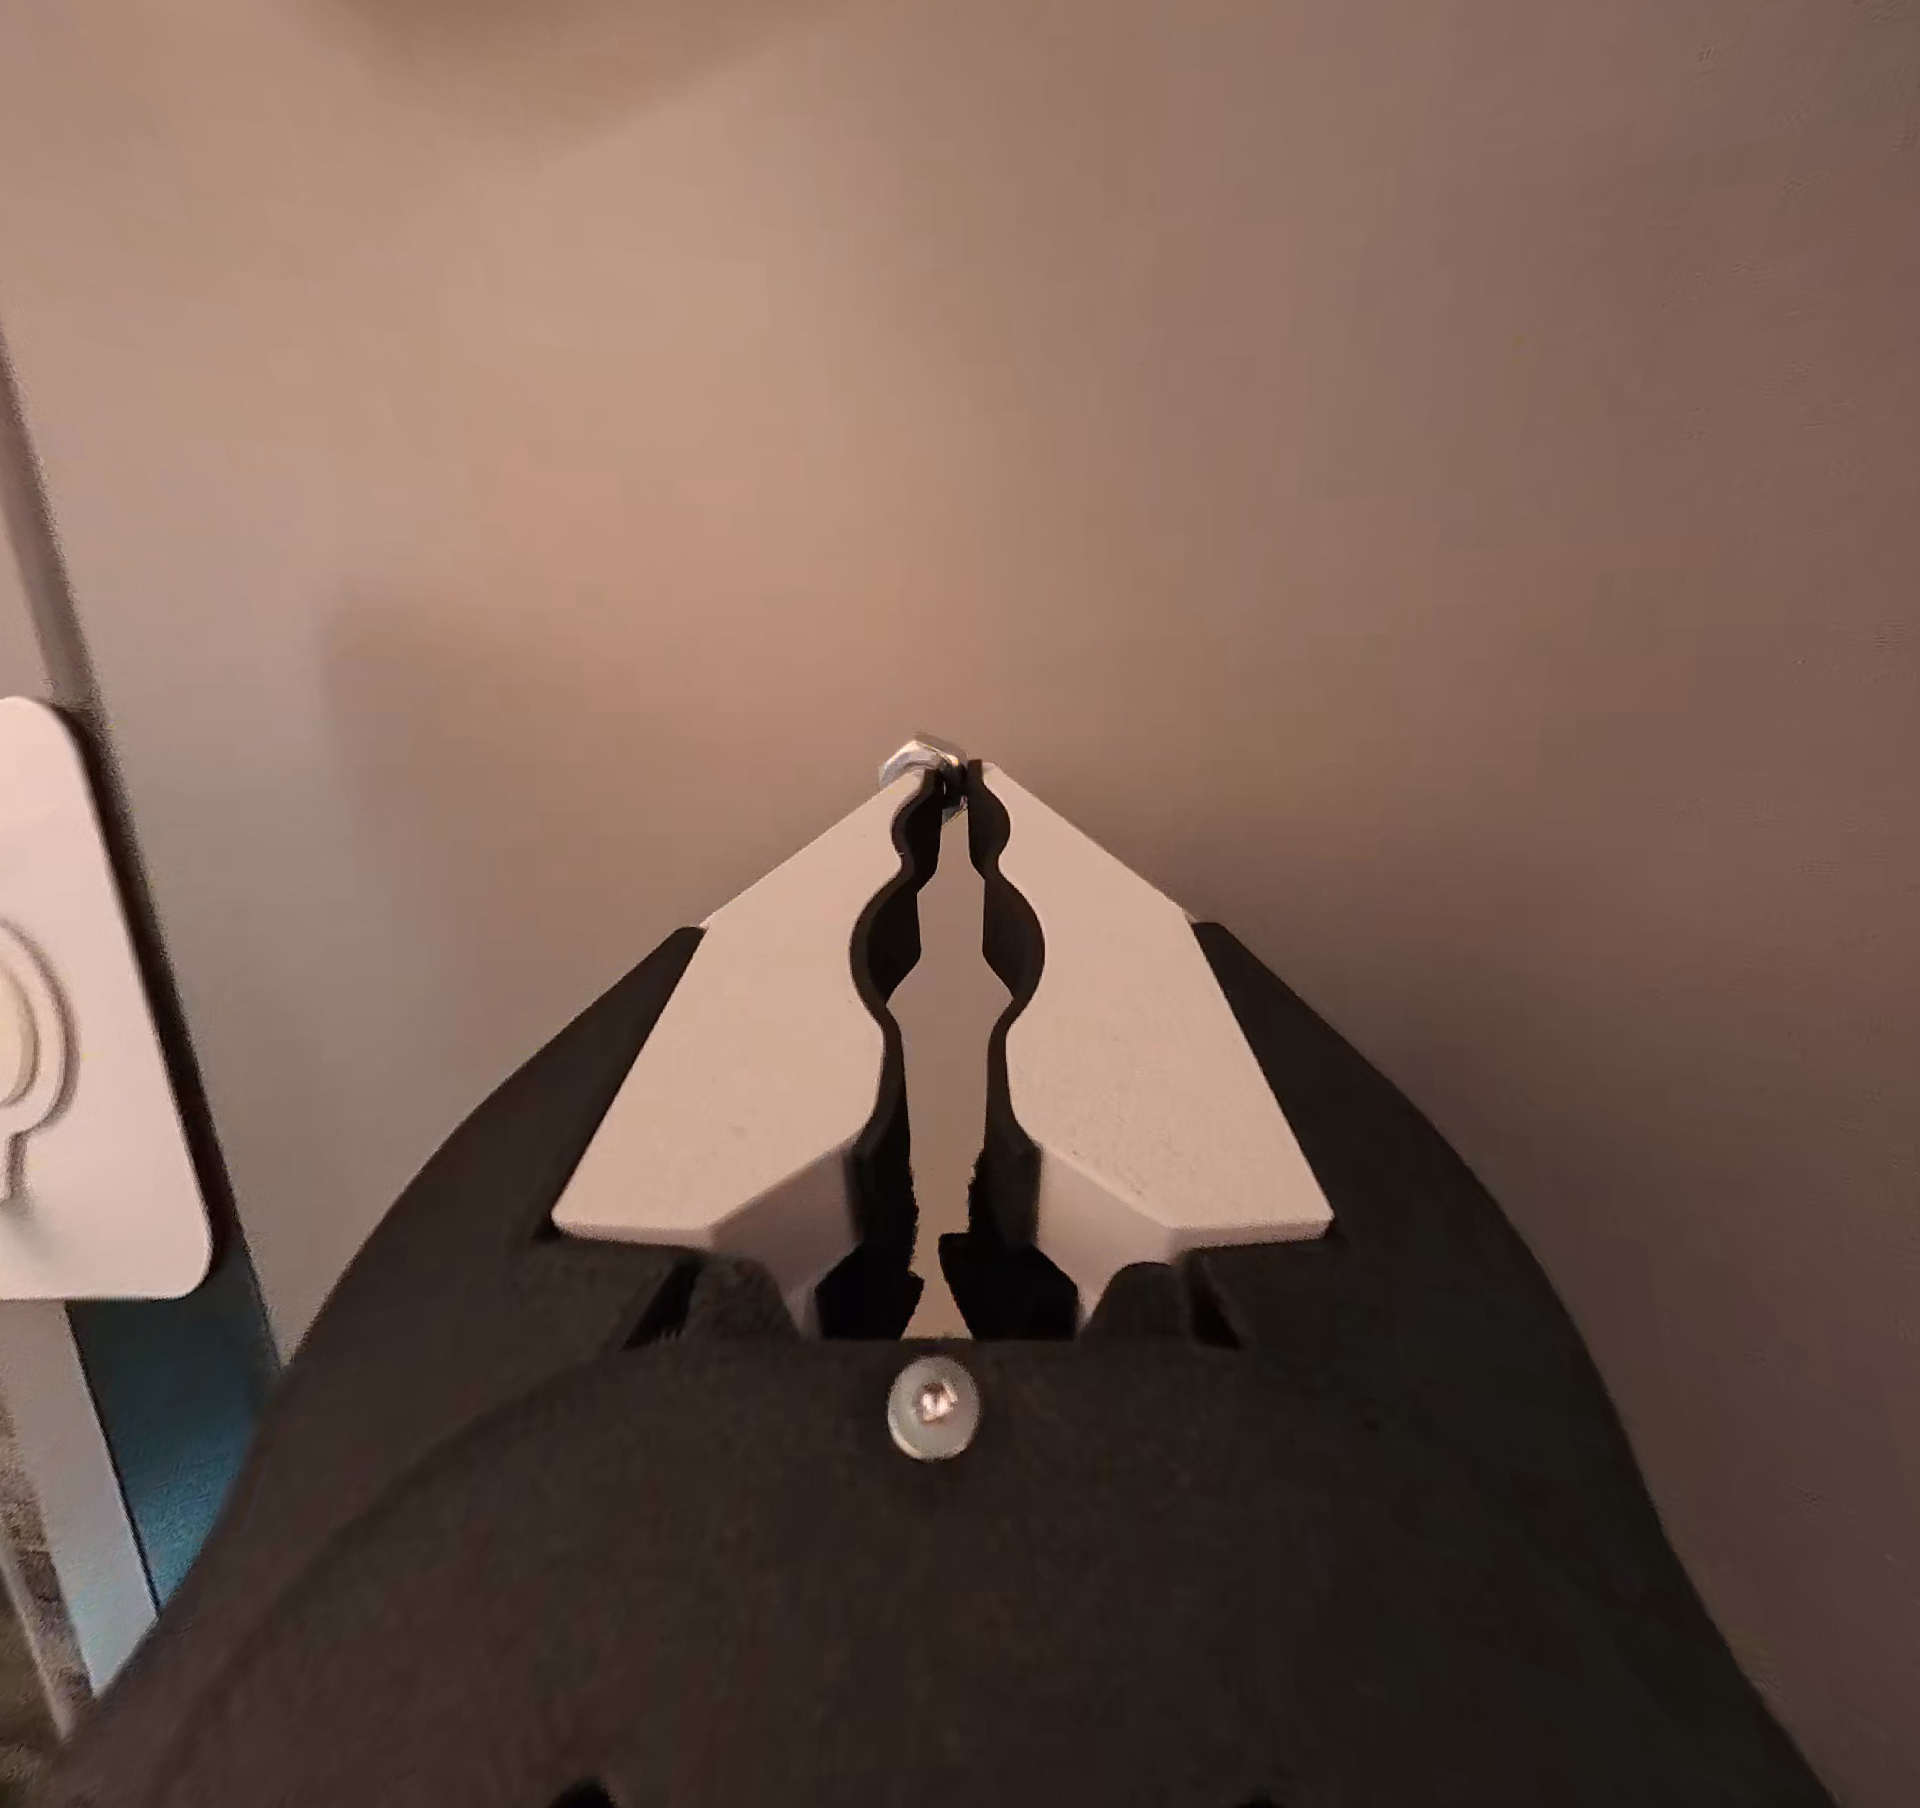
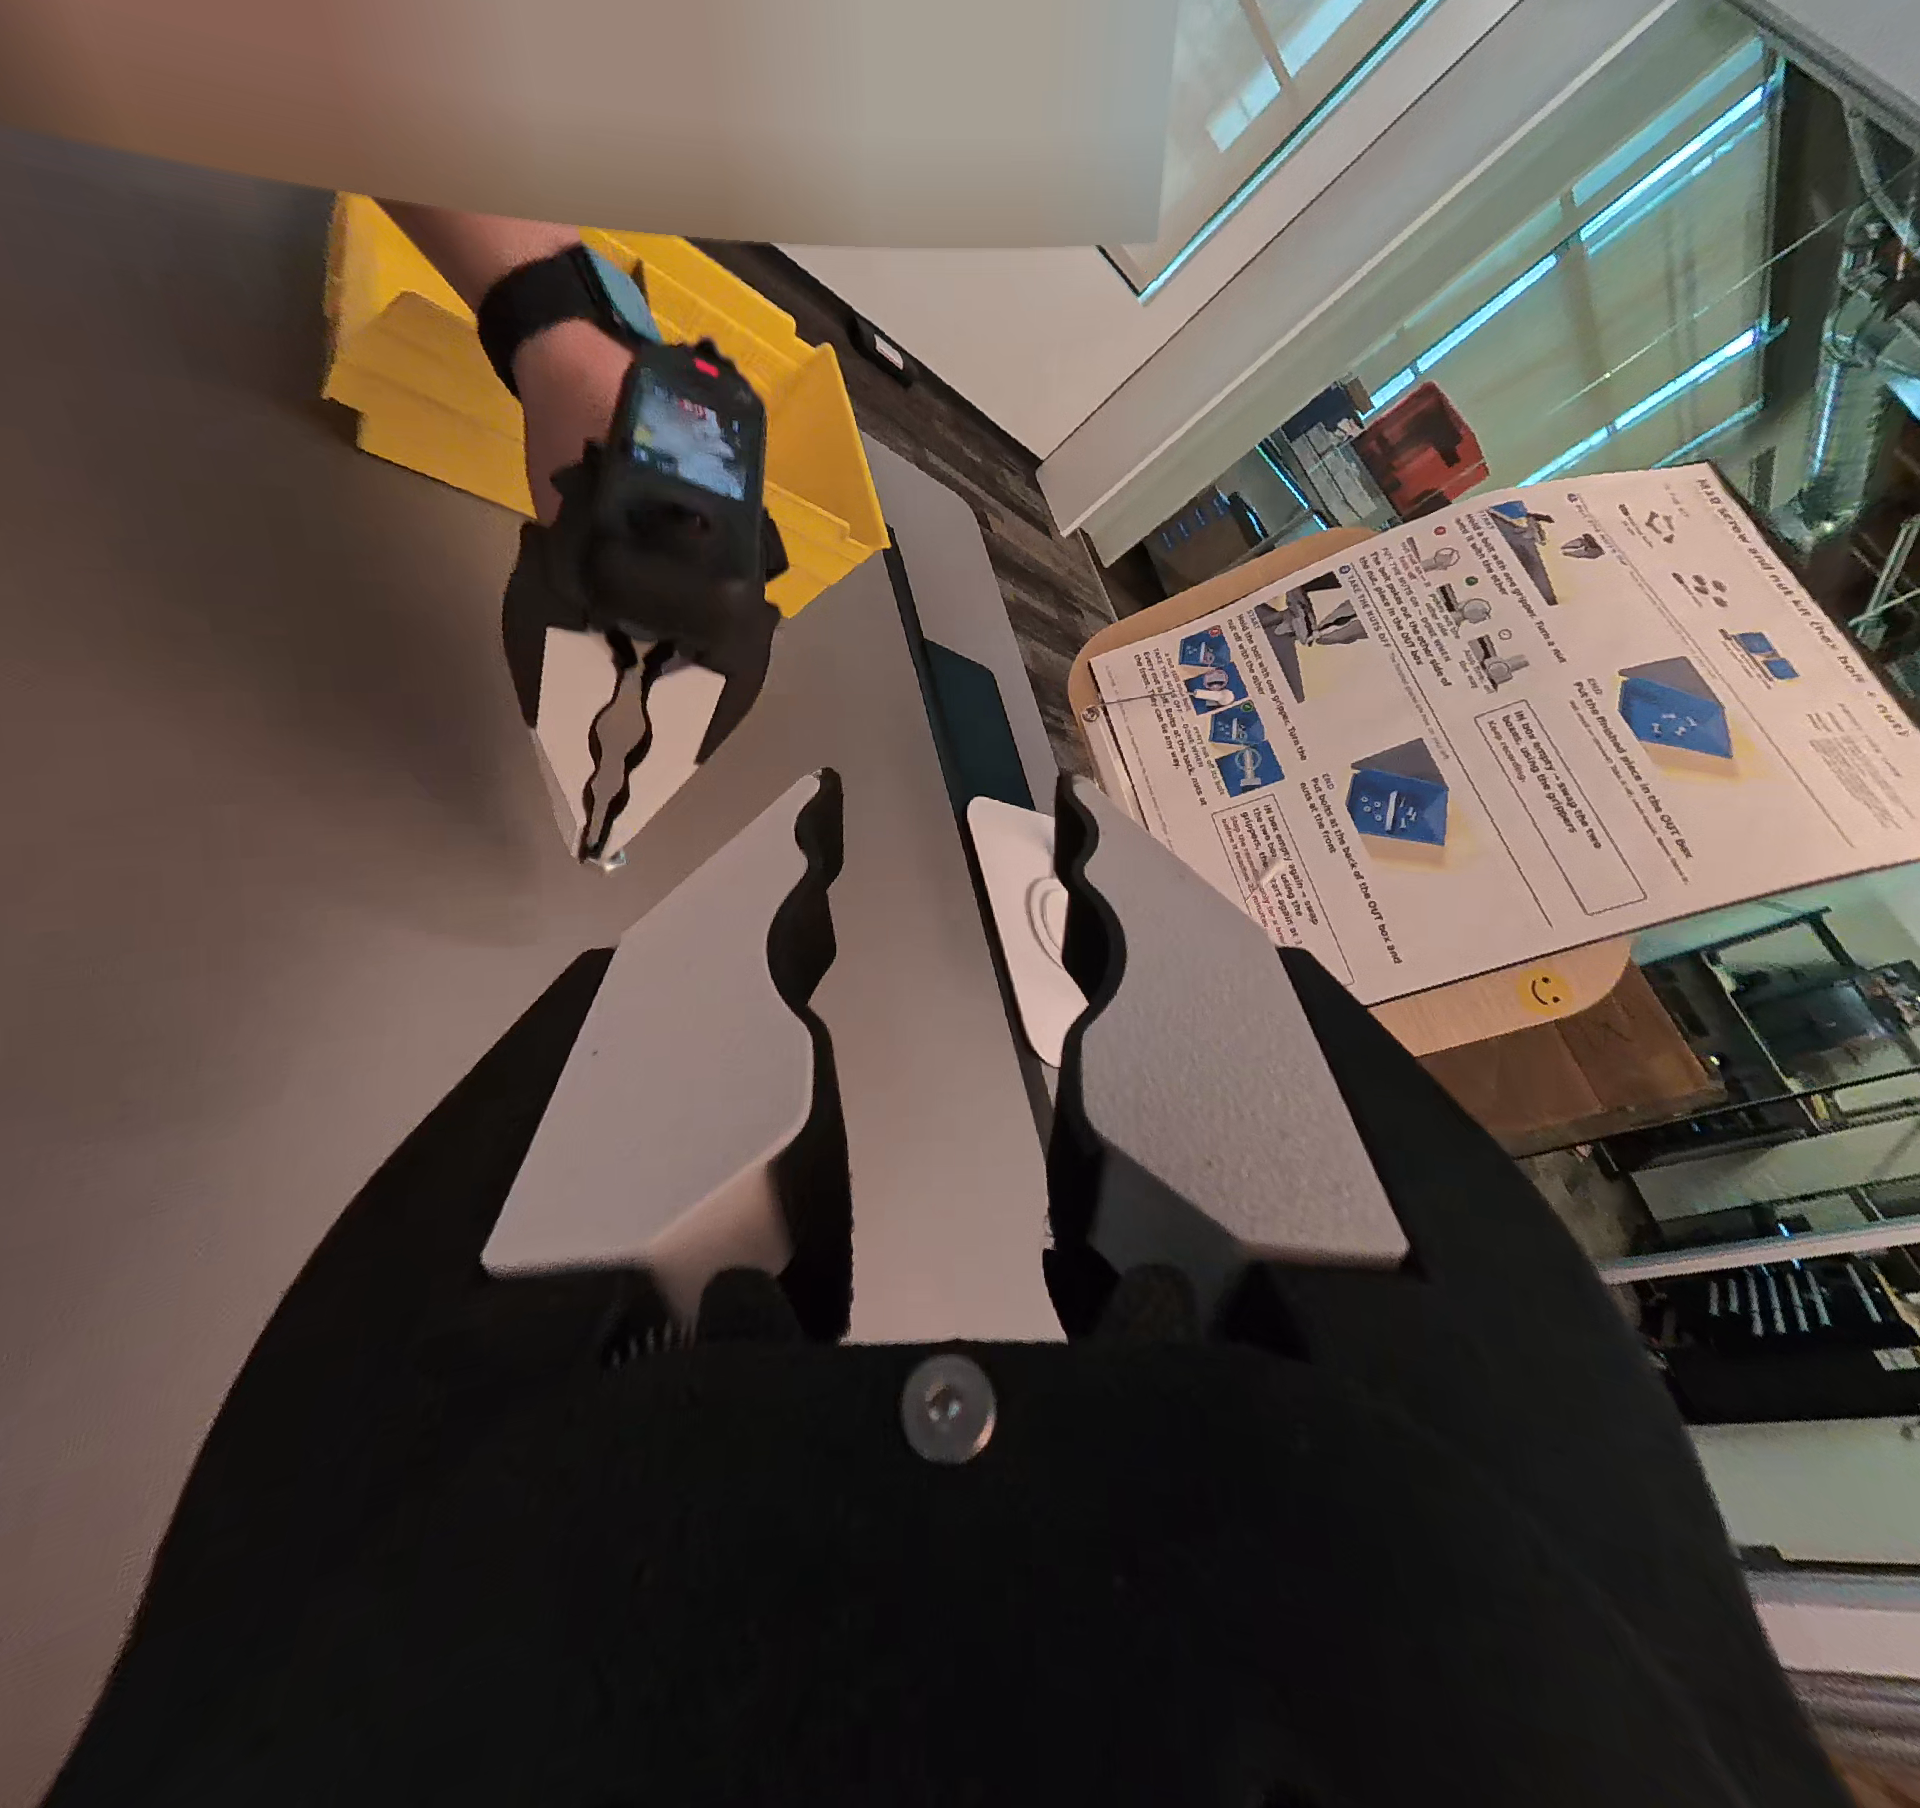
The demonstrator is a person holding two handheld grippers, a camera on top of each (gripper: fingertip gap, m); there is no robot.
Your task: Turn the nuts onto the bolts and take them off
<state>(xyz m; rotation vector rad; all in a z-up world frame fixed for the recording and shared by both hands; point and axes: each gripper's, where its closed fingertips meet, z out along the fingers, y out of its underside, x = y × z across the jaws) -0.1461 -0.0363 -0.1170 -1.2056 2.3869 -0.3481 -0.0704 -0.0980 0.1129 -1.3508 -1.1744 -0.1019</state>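
Observation:
My left gripper (image 1: 956, 779) is shut on a small silver fastener (image 1: 928, 752) with a hex part, pinched at the very fingertips above the grey table (image 1: 935, 304). I cannot tell whether it is a nut, a bolt, or both. In the right wrist view the left gripper (image 2: 597, 849) points down at the table (image 2: 208, 771), held by a hand with a black wrist strap, and the fastener (image 2: 611, 862) glints at its tip. My right gripper (image 2: 945, 790) is open and empty, just to the right of the left gripper's tips.
A yellow bin (image 2: 416, 356) lies on the table behind the left hand. A white pad (image 2: 1006, 875) sits at the table's edge and also shows in the left wrist view (image 1: 94, 1031). A printed instruction sheet (image 2: 1507, 719) on a wooden board stands beyond the edge.

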